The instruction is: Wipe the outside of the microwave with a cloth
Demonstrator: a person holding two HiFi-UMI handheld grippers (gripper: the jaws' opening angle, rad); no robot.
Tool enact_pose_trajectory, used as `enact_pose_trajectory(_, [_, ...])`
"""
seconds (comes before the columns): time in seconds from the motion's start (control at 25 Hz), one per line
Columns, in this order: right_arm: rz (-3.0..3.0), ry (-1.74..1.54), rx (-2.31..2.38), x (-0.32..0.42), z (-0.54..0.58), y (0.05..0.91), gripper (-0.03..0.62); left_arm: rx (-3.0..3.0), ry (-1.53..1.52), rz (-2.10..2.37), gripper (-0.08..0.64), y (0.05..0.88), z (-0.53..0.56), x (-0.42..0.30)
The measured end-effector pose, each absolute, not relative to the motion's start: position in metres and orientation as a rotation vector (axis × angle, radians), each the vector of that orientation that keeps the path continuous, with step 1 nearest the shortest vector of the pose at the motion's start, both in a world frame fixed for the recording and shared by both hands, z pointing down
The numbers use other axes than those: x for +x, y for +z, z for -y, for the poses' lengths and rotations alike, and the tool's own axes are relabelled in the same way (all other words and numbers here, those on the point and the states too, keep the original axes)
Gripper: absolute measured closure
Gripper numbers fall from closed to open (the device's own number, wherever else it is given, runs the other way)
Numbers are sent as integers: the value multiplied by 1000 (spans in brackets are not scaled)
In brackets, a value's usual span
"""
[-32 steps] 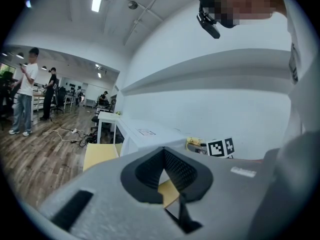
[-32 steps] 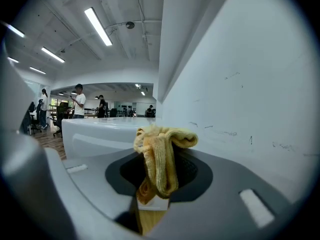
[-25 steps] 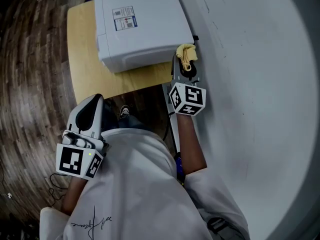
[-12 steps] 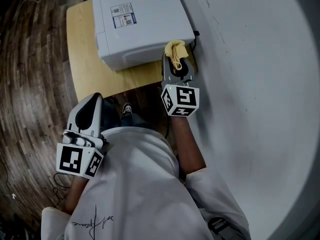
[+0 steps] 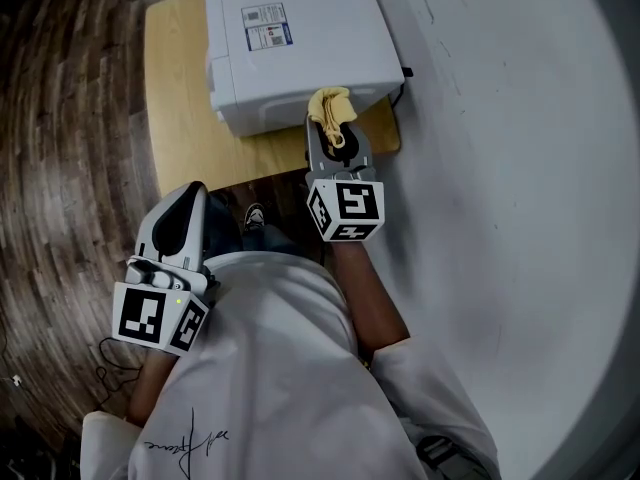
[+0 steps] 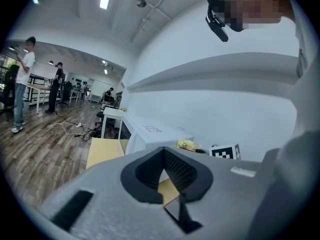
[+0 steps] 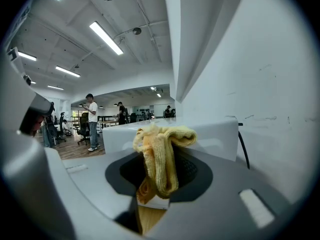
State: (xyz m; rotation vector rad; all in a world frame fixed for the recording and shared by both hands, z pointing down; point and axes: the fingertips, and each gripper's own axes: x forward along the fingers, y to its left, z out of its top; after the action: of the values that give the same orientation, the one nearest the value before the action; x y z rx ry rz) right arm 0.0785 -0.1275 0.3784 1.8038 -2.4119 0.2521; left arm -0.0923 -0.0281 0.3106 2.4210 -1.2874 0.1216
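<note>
Grey and idle, the left gripper (image 5: 183,213) is hanging low beside the person's body, well back from the work; its own view shows the jaws pressed together with nothing between them. Ahead of it and to its right, the pale wooden table (image 5: 175,118) is carrying the white microwave (image 5: 300,38). Further right, the right gripper (image 5: 335,136) is reaching in, its jaws clamped on a bunched yellow cloth (image 5: 330,106), and that cloth is sitting right at the microwave face nearest the tool, towards its right end. Whether it is pressing on the panel or just short of it, no view settles. I'm reading this as wiping under way on that one face; nothing shows which panels are already done, so the top, the door side off to the tool's left and the rest of this face all look like work remaining. For room, the panel is running wide open to the tool's left, with a bare strip of table below it and the table's edge just beneath the tool. To the tool's right it is getting tight: a black cable (image 5: 404,74) is coming off the rear corner, and the white wall (image 5: 500,168) is standing close beyond it.
</note>
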Motion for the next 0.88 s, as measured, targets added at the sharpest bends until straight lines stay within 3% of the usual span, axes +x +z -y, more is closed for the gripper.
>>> enact_pose_trajectory(0.88, [2651, 320, 1409, -48, 110, 383, 475, 2344, 128, 1403, 569, 317, 28, -125])
